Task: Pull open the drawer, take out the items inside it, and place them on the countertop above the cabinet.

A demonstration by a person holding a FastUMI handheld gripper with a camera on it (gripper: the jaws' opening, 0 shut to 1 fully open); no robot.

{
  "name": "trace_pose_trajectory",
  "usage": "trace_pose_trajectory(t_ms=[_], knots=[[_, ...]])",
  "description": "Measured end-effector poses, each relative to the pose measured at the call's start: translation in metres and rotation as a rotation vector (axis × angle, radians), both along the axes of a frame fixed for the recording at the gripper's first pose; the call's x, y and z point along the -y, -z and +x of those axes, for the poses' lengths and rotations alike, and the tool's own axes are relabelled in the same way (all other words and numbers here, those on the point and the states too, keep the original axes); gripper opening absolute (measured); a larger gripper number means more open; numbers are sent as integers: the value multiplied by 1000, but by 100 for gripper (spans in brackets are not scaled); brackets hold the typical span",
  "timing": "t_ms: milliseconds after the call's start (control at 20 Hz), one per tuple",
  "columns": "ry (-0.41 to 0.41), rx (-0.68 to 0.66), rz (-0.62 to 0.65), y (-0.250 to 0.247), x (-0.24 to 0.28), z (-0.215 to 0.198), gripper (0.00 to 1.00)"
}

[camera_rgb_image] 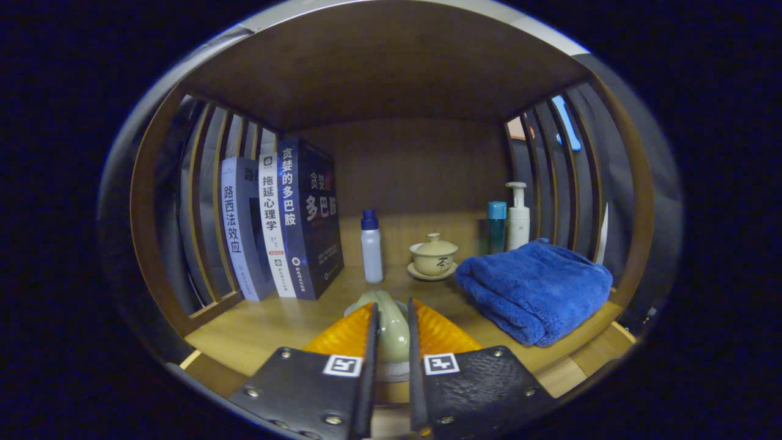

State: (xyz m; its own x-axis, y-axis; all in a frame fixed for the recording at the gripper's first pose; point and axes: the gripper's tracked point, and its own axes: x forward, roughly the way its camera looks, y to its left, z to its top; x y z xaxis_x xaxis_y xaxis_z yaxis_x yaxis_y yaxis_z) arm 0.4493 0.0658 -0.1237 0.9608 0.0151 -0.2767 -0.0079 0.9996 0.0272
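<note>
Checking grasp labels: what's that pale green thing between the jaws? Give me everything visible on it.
The pale green object looks like glazed ceramic, smooth and rounded, with a raised ridge running along its top; what it is cannot be told. The gripper has its jaws close on either side of it, apparently pressing on both flanks, which hides its sides and base. A paler, matte part shows at its near end. It sits over the wooden shelf, in front of the white bottle and the lidded cup.

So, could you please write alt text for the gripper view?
The gripper holds a pale green ceramic piece between its jaws over a wooden shelf, with books beyond on one side, a folded blue towel on the other.
</note>
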Motion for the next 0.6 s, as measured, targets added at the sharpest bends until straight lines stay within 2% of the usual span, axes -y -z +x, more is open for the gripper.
trace_pose_trajectory(t_ms=[50, 300, 450, 550, 600], knots=[[3, -23, -2, 8, 1, 1, 32], [17, -4, 43, 1, 4, -1, 42], [-1, 59, 59, -15, 1, -1, 66], [-22, 96, 64, -24, -5, -2, 77], [-30, 102, 68, -26, -7, -2, 77]])
